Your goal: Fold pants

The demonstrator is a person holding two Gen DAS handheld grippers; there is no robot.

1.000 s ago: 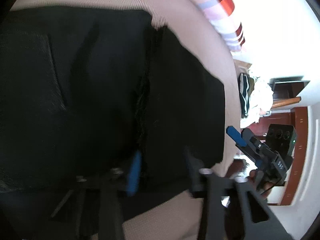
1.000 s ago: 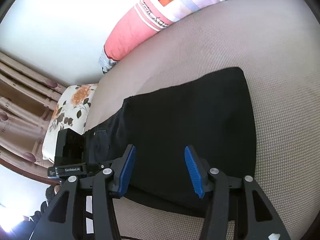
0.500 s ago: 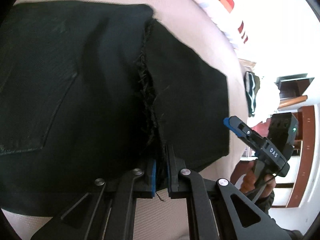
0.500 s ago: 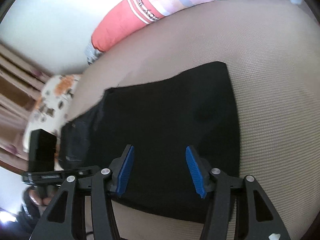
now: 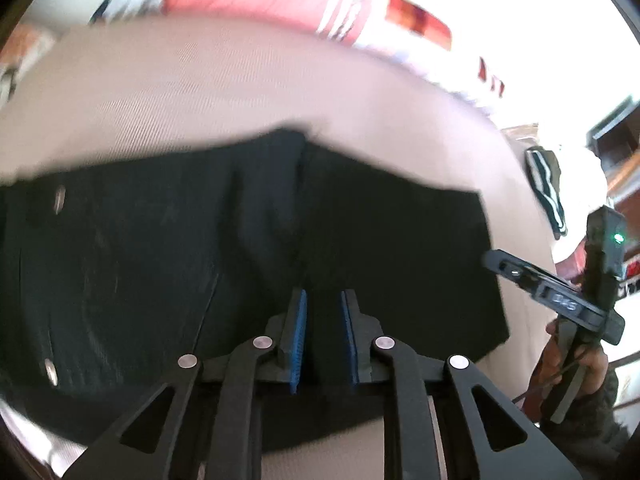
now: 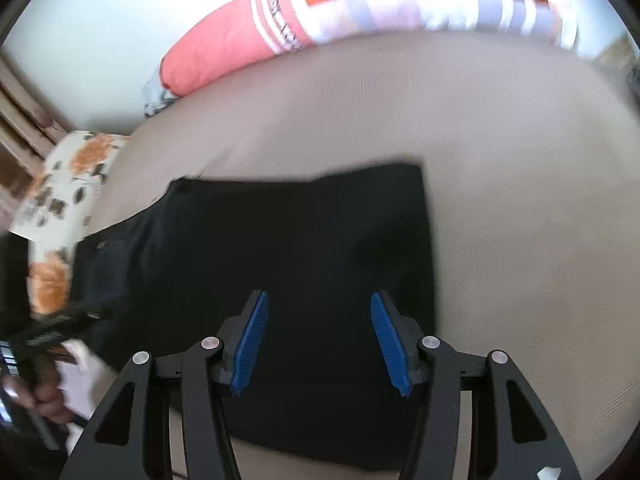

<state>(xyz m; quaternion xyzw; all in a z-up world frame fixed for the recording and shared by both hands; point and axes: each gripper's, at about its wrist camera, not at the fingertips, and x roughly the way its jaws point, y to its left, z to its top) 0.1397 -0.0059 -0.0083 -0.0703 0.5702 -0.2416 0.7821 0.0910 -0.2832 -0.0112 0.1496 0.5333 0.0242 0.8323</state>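
Black pants [image 5: 168, 248] lie folded flat on a beige bed; they also show in the right wrist view [image 6: 304, 232]. My left gripper [image 5: 323, 308] hovers over the near edge of the pants at the middle seam, its blue pads a narrow gap apart with only flat cloth showing between them. My right gripper [image 6: 320, 320] is wide open and empty over the near edge of the folded legs. The right gripper also shows at the right of the left wrist view [image 5: 560, 300]. The left gripper shows blurred at the left edge of the right wrist view [image 6: 44, 332].
A long pink and checked bolster [image 6: 320, 12] lies along the far side of the bed. A floral pillow [image 6: 60, 200] sits at the left. Beige mattress [image 6: 520, 200] lies bare to the right of the pants. Furniture and clothes [image 5: 548, 192] stand beyond the bed's right end.
My left gripper was shut on the seam edge of the pants half a second ago; now its pads have parted slightly and it has tilted up. My right gripper stayed open and shifted little.
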